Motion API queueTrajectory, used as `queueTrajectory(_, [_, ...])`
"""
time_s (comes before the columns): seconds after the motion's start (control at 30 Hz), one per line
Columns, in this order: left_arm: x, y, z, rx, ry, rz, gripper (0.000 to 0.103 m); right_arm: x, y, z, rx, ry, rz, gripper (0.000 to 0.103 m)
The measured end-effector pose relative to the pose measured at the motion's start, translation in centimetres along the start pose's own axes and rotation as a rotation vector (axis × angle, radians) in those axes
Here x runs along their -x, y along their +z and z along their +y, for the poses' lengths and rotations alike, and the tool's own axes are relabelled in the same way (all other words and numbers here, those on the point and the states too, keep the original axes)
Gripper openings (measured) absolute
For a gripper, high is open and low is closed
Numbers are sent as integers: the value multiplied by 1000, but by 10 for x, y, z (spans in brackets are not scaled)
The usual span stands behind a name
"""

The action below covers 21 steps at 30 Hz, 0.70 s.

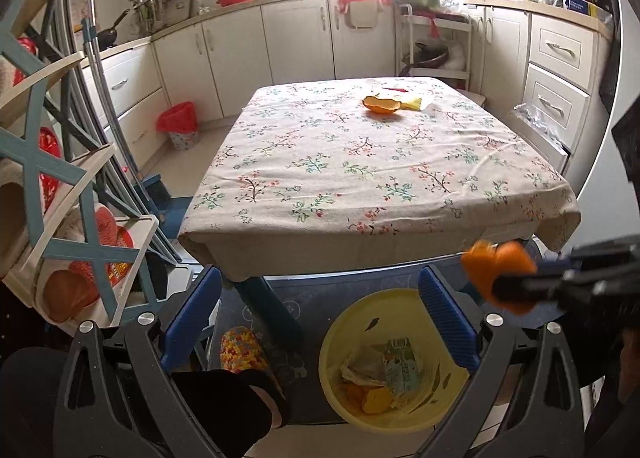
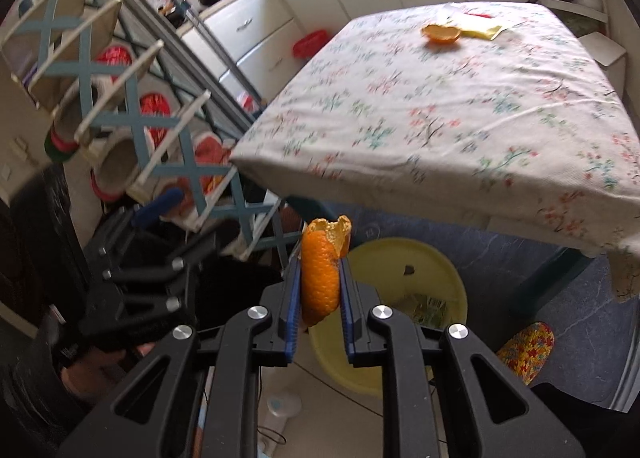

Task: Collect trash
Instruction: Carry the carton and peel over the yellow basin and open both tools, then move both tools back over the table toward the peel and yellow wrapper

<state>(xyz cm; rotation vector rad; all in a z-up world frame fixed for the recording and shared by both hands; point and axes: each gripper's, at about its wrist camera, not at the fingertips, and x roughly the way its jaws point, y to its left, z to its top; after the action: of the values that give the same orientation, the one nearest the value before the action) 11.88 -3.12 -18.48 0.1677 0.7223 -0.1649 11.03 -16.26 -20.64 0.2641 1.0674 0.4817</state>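
My right gripper [image 2: 320,270] is shut on a piece of orange peel [image 2: 320,278], held above the rim of the yellow trash bin [image 2: 452,282] on the floor in front of the table. In the left wrist view the peel [image 1: 498,272] and right gripper come in from the right, above the bin [image 1: 340,342], which holds a carton, paper and peel. My left gripper [image 1: 320,322] is open and empty, low over the floor beside the bin. Another orange peel [image 1: 382,104] and a yellow wrapper [image 1: 412,102] lie on the far side of the flowered tablecloth [image 1: 360,173].
A blue and cream shoe rack [image 1: 60,185] stands at the left. A red-lined bin [image 1: 178,129] stands by the cabinets. A patterned slipper [image 1: 242,350] lies on the dark mat under the table. White kitchen cabinets line the back.
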Motion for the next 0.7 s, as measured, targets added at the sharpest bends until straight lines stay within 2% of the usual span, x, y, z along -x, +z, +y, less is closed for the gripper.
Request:
queueTrajectory(0.23, [3, 2, 2, 17, 4, -18, 95, -16, -6, 10, 44, -18, 70, 20])
queueTrajectory(0.37, [4, 2, 2, 20, 6, -25, 95, -24, -8, 12, 53, -30, 101, 24])
queueTrajectory(0.4, [4, 2, 2, 21, 7, -27, 95, -25, -8, 12, 52, -31, 104, 27])
queueTrajectory(0.47, [5, 3, 2, 24, 7, -32, 95, -27, -8, 11, 45, -41, 110, 41])
queueTrajectory(0.7, [5, 3, 2, 23, 2, -34, 95, -26, -7, 6, 22, -63, 103, 58])
